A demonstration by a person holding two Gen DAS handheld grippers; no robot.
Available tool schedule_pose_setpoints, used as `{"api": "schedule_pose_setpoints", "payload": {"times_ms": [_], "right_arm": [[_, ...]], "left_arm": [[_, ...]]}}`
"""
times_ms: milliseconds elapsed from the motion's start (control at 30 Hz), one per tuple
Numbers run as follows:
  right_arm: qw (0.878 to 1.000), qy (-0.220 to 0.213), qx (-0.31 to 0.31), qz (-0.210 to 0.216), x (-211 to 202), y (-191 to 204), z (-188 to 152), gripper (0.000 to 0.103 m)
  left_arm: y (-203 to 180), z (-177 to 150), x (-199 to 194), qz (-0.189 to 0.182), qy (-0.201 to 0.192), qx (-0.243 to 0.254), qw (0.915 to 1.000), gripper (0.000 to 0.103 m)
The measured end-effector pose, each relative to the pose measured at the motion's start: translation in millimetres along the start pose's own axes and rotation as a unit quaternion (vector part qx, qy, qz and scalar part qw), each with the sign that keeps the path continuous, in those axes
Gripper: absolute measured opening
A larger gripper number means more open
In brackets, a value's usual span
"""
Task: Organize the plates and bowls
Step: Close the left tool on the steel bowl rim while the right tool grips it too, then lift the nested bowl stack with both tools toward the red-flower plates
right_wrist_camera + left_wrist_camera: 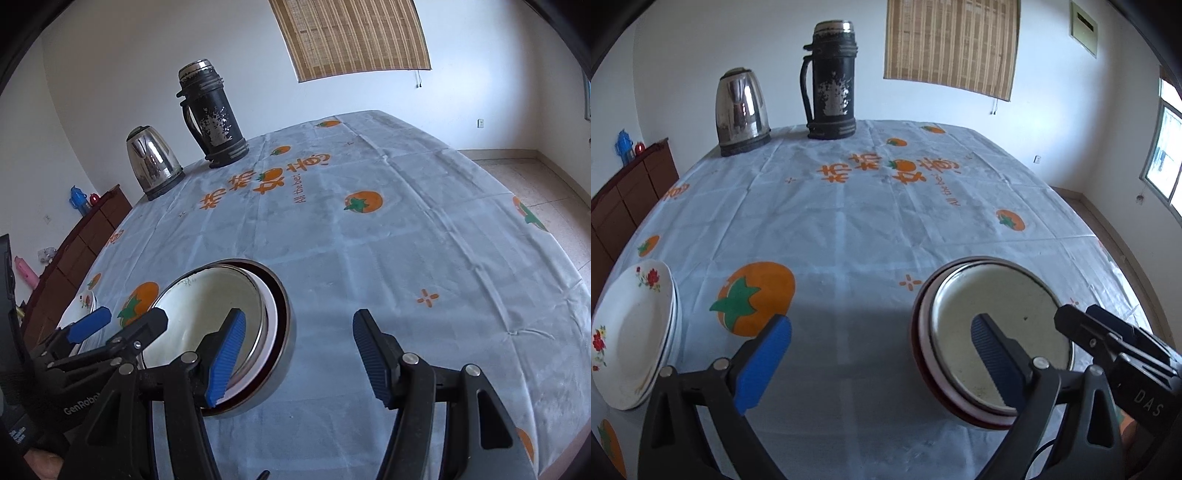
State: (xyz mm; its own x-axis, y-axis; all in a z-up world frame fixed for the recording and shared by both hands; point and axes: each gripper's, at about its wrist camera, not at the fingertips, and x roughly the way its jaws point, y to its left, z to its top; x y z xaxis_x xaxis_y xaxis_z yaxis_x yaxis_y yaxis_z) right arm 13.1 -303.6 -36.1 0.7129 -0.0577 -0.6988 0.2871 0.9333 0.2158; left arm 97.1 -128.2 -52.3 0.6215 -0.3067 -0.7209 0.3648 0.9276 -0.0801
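While the left wrist view looks down along the left gripper point(882, 354), its jaws stand wide apart with nothing between them but cloth-covered bench point(849, 221); the stack of flowered plates point(631, 332) lies outside its left finger, and the nested bowls point(982, 332) sit under and beyond its right finger, with the right gripper point(1075, 321) reaching in from further right. From the right wrist view, the right gripper point(299, 354) is also open and grips nothing: its left finger hangs over the bowls point(229, 332), its right finger over bare bench point(406, 240), so the near rim sits between the jaws, probably lined up for a pinch. Kettle point(153, 162) and flask point(210, 114) stand far ahead, clear of the work.
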Motion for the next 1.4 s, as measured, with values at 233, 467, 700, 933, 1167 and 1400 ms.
{"api": "schedule_pose_setpoints", "payload": {"times_ms": [233, 467, 700, 933, 1167, 1400], "right_arm": [[1.000, 0.026, 0.003, 0.007, 18, 1, -1, 0.061], [0.999, 0.044, 0.015, 0.017, 30, 2, -1, 0.041], [0.997, 0.059, 0.033, 0.034, 39, 2, -4, 0.039], [0.998, 0.057, 0.017, 0.018, 40, 11, -5, 0.033], [0.998, 0.067, 0.012, 0.015, 42, 12, -4, 0.032], [0.997, 0.078, 0.012, 0.016, 48, 12, -4, 0.031]], "left_arm": [[2, 2, 17, -0.005, 0.022, -0.004, 0.9997, 0.097], [-2, 3, 28, -0.016, 0.040, -0.012, 0.9990, 0.077], [-14, 0, 36, -0.025, 0.051, -0.007, 0.9984, 0.066], [-15, -1, 41, -0.054, 0.065, -0.021, 0.9962, 0.041], [-19, -2, 38, -0.056, 0.063, -0.015, 0.9963, 0.032], [-18, -2, 38, -0.065, 0.059, -0.023, 0.9958, 0.028]]}}
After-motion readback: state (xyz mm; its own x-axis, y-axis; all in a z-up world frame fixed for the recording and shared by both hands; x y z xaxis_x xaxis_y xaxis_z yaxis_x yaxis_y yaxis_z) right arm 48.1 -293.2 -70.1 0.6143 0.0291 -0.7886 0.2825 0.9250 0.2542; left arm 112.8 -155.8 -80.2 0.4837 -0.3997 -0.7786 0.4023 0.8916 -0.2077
